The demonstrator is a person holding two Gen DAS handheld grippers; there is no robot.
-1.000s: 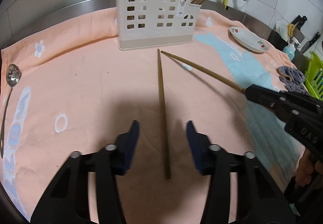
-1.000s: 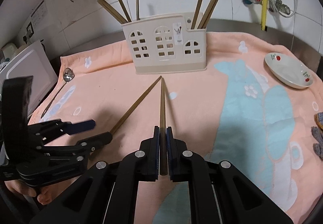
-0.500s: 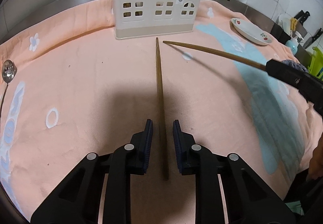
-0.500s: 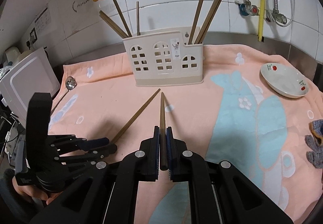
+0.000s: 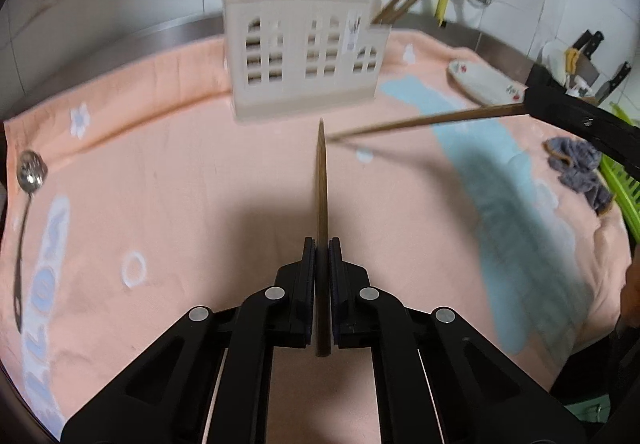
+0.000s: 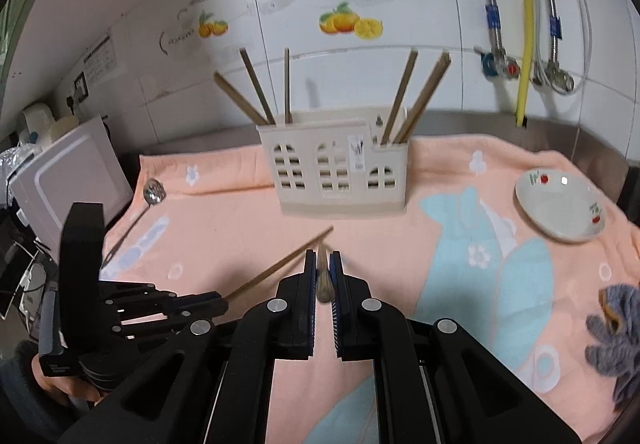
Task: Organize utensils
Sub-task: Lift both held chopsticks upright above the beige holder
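Note:
A cream utensil holder point(image 5: 304, 60) point(image 6: 340, 172) with arched cut-outs stands at the back of the peach towel, with several chopsticks upright in it. My left gripper point(image 5: 322, 256) is shut on a brown chopstick point(image 5: 321, 180) that points at the holder; it also shows in the right wrist view point(image 6: 280, 268). My right gripper point(image 6: 323, 264) is shut on a second chopstick point(image 6: 322, 276), seen end-on and raised. That chopstick shows in the left wrist view point(image 5: 424, 122), held off the towel by the right gripper point(image 5: 532, 104).
A metal spoon point(image 5: 24, 212) point(image 6: 144, 204) lies at the towel's left edge. A white saucer point(image 6: 560, 206) point(image 5: 484, 84) sits at the right. A grey cloth point(image 6: 616, 344) lies at the right edge. A tiled wall with pipes stands behind.
My left gripper has closed on the chopstick that lay on the towel and lifted it. My right gripper has raised and tilted its chopstick upward.

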